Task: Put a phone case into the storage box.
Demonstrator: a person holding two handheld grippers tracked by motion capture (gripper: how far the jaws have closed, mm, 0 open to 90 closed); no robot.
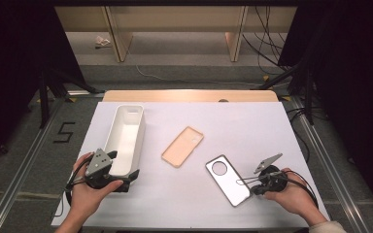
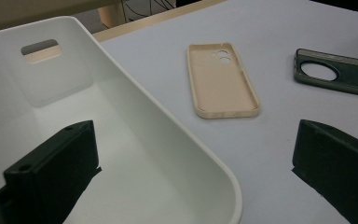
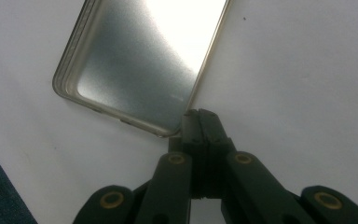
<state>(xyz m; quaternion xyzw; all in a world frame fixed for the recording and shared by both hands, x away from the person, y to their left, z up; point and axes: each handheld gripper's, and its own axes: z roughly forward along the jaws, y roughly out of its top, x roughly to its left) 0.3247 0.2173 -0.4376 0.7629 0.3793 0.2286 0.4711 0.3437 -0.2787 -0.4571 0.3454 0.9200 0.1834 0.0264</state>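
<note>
Right gripper (image 3: 199,119) has its jaws closed together at the near corner of the grey phone case (image 1: 227,179) (actual pinch on the rim hard to make out), near right on the table (image 1: 252,126). Left gripper (image 1: 119,180) is spread wide, straddling the white bin's (image 1: 126,138) near wall; the beige case (image 1: 182,146) lies mid-table.

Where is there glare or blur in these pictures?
Right gripper view: bright glare across the grey phone case, with the nearby shut fingers soft. Left gripper view: the white bin is evenly lit and its fingers cast dark shadows. High view: dark surroundings.
</note>
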